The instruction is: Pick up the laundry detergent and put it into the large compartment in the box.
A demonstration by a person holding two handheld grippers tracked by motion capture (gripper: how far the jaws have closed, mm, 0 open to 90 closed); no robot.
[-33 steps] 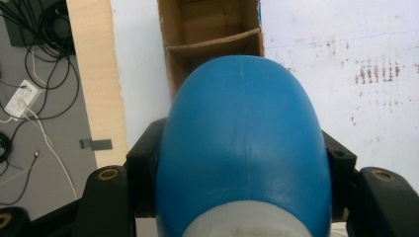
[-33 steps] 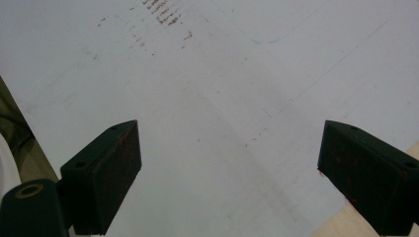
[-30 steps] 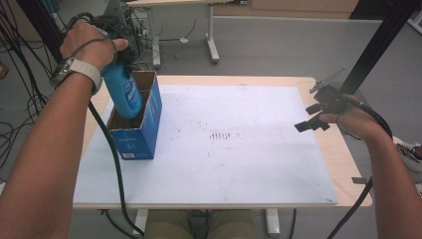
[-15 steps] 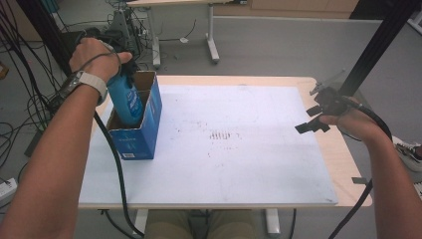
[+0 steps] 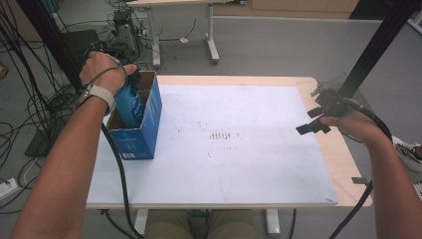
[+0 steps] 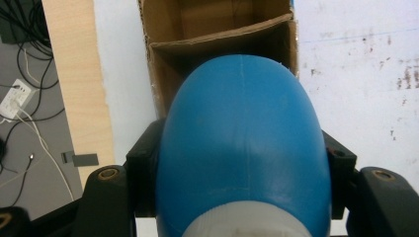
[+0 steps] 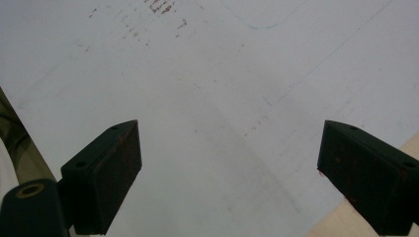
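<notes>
The blue bottle point(image 5: 130, 102) hangs upside down, its rounded base sunk into the near compartment of the cardboard box point(image 5: 149, 119), which has a divider across it. The left gripper point(image 5: 130, 79) is clamped on the bottle's shoulder by the pale cap end. The bottle looks like smooth, stiff, fairly light plastic, slippery on the curve; gripping near the neck seems safest. Well right of the box, the right gripper point(image 7: 227, 173) hovers with jaws spread, holding nothing.

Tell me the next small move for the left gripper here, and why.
Probably lower it a little further, then open. The left gripper is shut on the blue bottle, which stands partly inside the box, over a compartment, but its top is above the rim.
</notes>
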